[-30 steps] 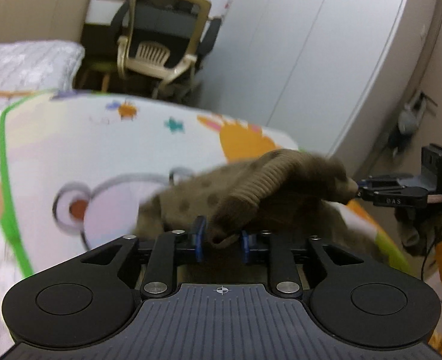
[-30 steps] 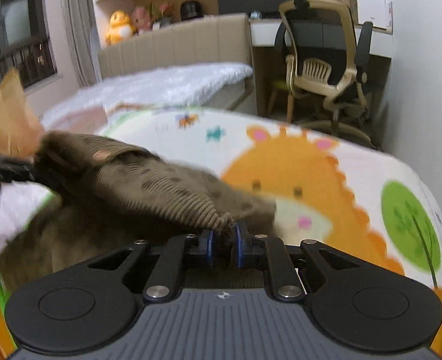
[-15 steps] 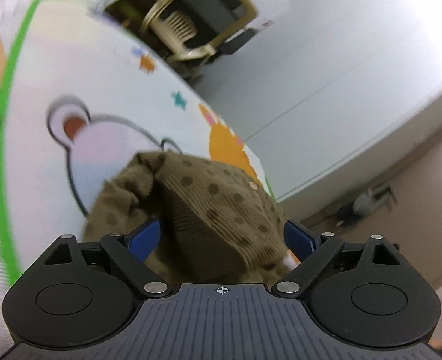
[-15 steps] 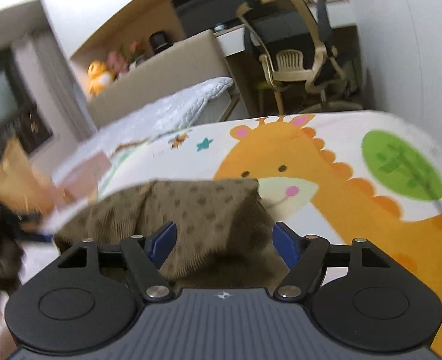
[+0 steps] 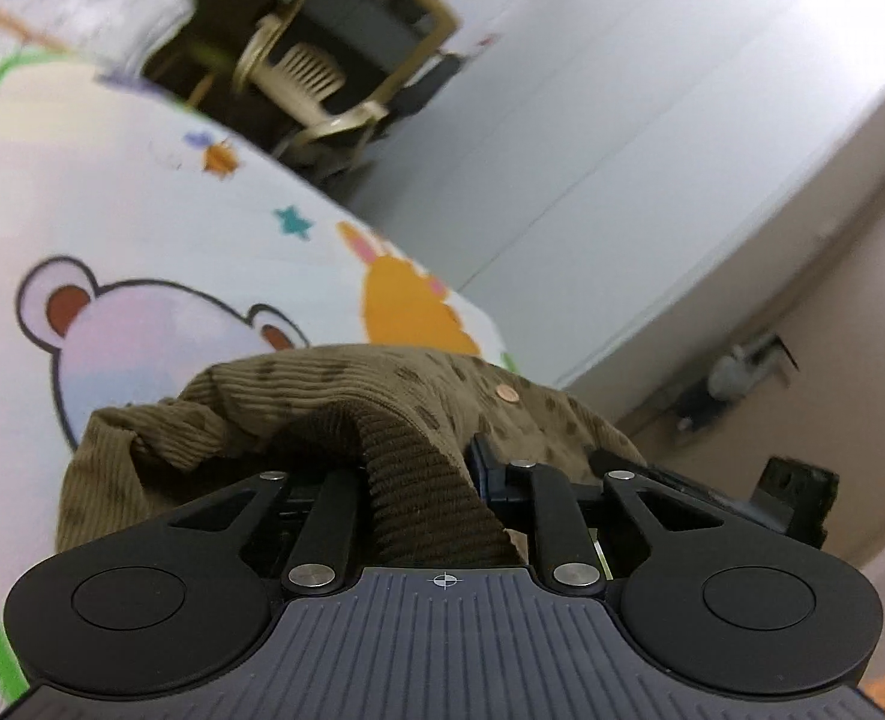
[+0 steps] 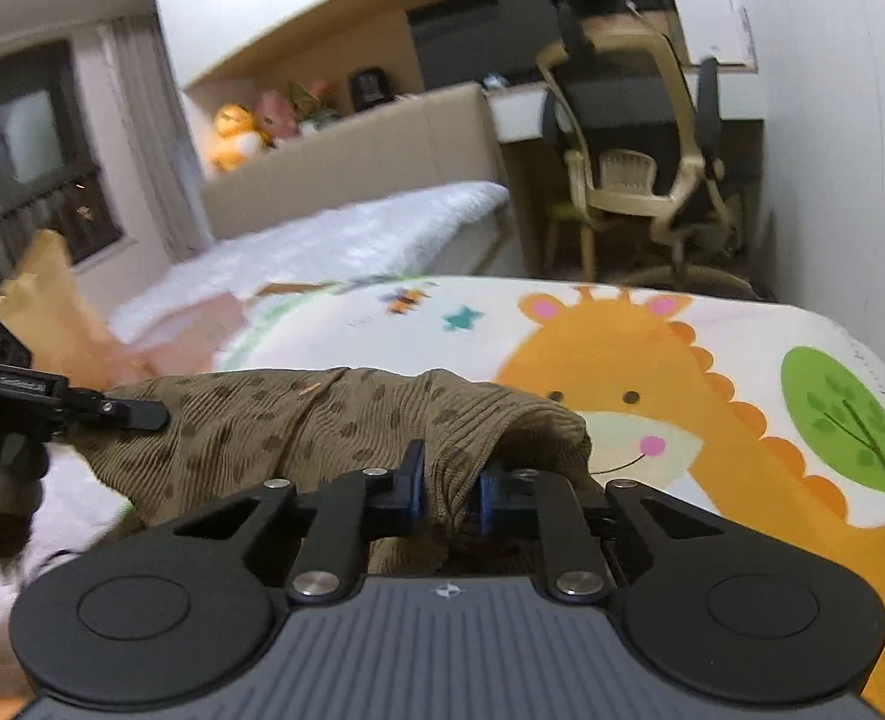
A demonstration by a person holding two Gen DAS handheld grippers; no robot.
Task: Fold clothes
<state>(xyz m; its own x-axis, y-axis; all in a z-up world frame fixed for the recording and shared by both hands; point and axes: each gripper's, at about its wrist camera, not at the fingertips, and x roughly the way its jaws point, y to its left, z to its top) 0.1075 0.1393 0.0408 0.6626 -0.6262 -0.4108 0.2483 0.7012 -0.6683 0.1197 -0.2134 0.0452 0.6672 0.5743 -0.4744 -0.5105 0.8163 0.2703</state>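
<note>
An olive-brown dotted corduroy garment [image 5: 334,402] lies bunched on a cartoon-print play mat [image 5: 112,210]. My left gripper [image 5: 424,480] is shut on a thick fold of it; the cloth drapes over and hides the fingertips. In the right wrist view the same garment [image 6: 298,420] is stretched between both grippers. My right gripper [image 6: 448,480] is shut on its right edge, blue pads pressing the cloth. The left gripper [image 6: 136,414] shows at that view's left edge, holding the garment's other end.
A beige office chair [image 6: 628,162] stands beyond the mat by a desk. A white bed [image 6: 346,240] with a tan headboard lies behind. A white wardrobe wall [image 5: 592,120] runs along the mat's far side. The mat's giraffe print [image 6: 652,372] lies to the right.
Both grippers were open over the laid-down garment half a second ago; now both have closed on new folds of it. The garment is lifted slightly and stretched between them.
</note>
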